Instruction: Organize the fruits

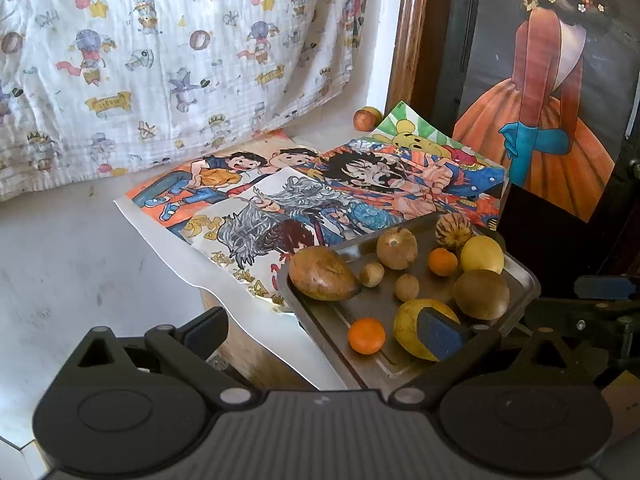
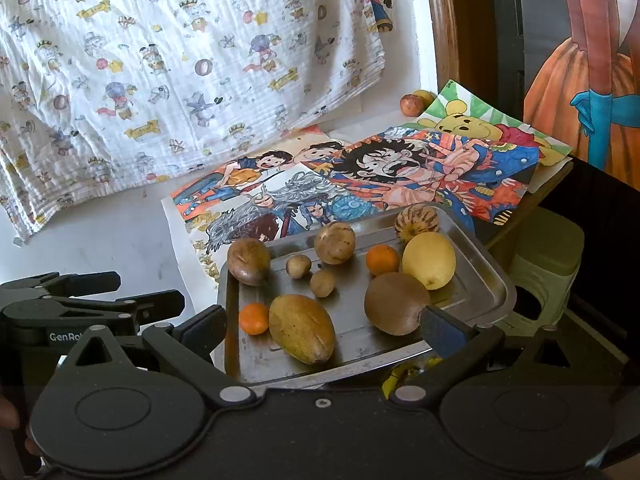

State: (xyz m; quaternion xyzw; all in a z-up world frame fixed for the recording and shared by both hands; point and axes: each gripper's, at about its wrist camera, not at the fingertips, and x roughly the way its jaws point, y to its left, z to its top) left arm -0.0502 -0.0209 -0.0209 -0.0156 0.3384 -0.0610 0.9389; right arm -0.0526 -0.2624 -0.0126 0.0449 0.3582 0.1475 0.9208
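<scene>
You hold both grippers low at the near edge of a metal tray (image 2: 476, 276) of fruit, and neither has taken anything. At the left, your left gripper (image 1: 324, 324) hangs with its fingers spread wide, empty, one blue pad (image 1: 440, 332) showing in front of a yellow-green mango (image 1: 408, 328) without clearly touching it. Beside it, your right gripper (image 2: 320, 328) is likewise spread and empty, straddling the tray's near rim. Across the tray from left to right lie a brown oval fruit (image 2: 249, 261), a small tangerine (image 2: 254, 318), the mango, two small brown round fruits (image 2: 298, 266), a larger brown one (image 2: 335, 242), a second tangerine (image 2: 383, 260), a big brown round fruit (image 2: 396, 303), a yellow lemon-like fruit (image 2: 429, 260) and a striped melon (image 2: 416, 222) at the far corner. The sorting looks barely begun: the kinds still lie mixed, and no separate container shows. The next move calls for choosing one fruit and closing on it squarely; round ones may roll on the smooth steel, and the neighbours sit close, some touching. Coloured cartoon drawings (image 2: 400, 176) lie under and behind the tray, a printed cloth (image 2: 160, 80) hangs behind, and two stray fruits (image 2: 412, 104) rest well apart at the back, by the wooden frame.
</scene>
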